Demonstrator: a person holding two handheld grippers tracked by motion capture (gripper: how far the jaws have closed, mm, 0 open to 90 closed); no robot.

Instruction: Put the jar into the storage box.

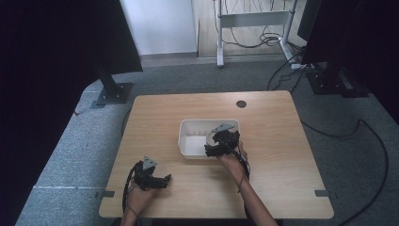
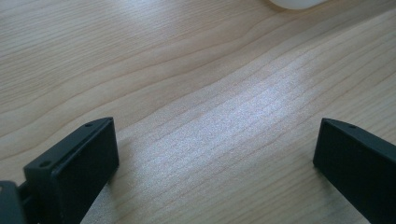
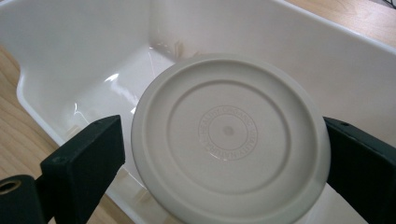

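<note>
A round white dish [image 3: 229, 93] shows its underside, tilted up over the near rim of a white tub [image 3: 84, 42]. My right gripper [image 3: 224, 140] brackets it with its jaws wide apart. The right jaw's edge meets the dish, and a thin strip of tub shows between the dish and the left jaw. In the high view that gripper [image 1: 217, 143] sits at the near right corner of the tub [image 1: 188, 123]. My left gripper [image 1: 162, 180] rests low over the table's near left part, open, with bare wood between its jaws [image 2: 215, 149].
The wooden table [image 1: 273, 141] has a round cable hole [image 1: 241, 104] at the back. Dark monitor stands and cables stand on the carpet beyond it. A corner of the tub [image 2: 299, 3] shows ahead of the left gripper.
</note>
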